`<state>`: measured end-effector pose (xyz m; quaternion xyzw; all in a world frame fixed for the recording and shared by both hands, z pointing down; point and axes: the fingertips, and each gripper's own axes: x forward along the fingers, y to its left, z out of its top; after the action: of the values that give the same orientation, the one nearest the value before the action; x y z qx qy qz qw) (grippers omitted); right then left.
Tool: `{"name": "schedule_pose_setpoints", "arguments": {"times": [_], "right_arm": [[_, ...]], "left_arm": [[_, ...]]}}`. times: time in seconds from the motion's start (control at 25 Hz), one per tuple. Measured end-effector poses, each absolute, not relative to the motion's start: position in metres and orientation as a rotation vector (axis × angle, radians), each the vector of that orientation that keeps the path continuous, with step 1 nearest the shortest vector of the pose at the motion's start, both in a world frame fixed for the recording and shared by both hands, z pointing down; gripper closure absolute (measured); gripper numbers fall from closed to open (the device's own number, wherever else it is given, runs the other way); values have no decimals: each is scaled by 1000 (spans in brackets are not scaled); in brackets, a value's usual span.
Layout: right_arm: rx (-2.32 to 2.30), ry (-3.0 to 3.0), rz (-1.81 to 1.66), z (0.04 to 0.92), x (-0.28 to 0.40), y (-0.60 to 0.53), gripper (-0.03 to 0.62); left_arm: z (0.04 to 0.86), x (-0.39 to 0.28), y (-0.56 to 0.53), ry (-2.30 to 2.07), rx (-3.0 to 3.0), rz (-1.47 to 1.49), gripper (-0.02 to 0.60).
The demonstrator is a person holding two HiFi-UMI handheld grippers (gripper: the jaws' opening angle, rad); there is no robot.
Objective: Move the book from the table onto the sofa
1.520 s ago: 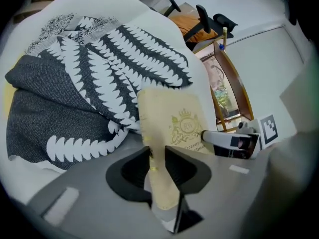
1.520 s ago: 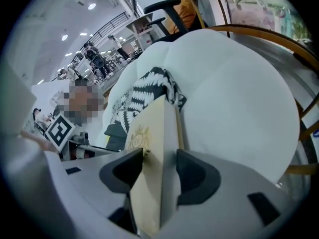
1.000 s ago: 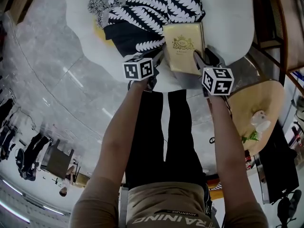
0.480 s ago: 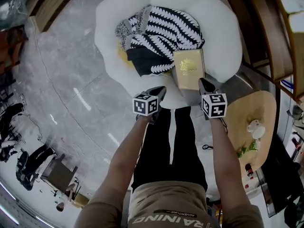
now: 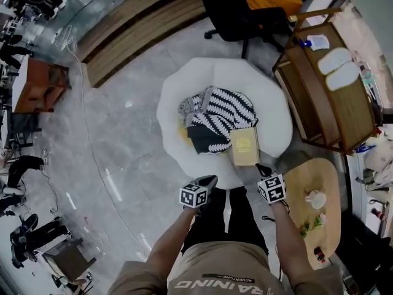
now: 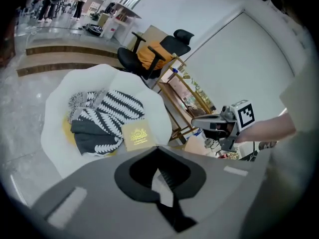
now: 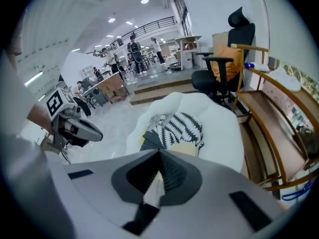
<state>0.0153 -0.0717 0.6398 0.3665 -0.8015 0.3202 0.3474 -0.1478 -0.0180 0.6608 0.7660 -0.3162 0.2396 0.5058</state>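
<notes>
The tan book (image 5: 244,146) with a gold emblem lies flat on the white round sofa (image 5: 270,115), beside a black-and-white patterned cloth (image 5: 222,110). Both grippers hang high above the sofa's near edge, clear of the book. My left gripper (image 5: 209,181) is shut and empty. My right gripper (image 5: 263,169) is shut too; its jaws have just been closing on nothing. In the left gripper view the book (image 6: 138,135) shows beyond the shut gripper (image 6: 157,148), with the other gripper (image 6: 202,124) at the right. In the right gripper view the shut gripper (image 7: 159,153) hides most of the book (image 7: 187,149).
A round wooden table (image 5: 307,226) with a cup and a plant stands at the right. A wooden shelf unit (image 5: 325,97) is behind it. A black office chair (image 5: 245,11) with an orange cushion stands beyond the sofa. Grey marble floor (image 5: 123,152) lies to the left.
Both grippers have lifted away from the book, closed empty and drawn back. The book stays on the sofa. The head view now takes in far more of the room.
</notes>
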Motion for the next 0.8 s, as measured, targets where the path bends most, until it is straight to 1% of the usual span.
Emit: {"name": "schedule_pose_setpoints", "arguments": {"times": [0.16,0.36,0.56,0.8], "right_arm": [[959,-2107,848,584,18,-50,589],[1009,-2199,836,524,27,-53,589],[1023,-2339,666,452,11,-69,589],[1125,-2488,417,350,6,-92,589]], "left_arm": [[601,-158,-13,-806,1891,545,575],[532,-166,-39,-905,1966,457,575],[454,-190,-71,-1007,2096,388,575],[349,-184,-107,-1101,2290,205,575]]}}
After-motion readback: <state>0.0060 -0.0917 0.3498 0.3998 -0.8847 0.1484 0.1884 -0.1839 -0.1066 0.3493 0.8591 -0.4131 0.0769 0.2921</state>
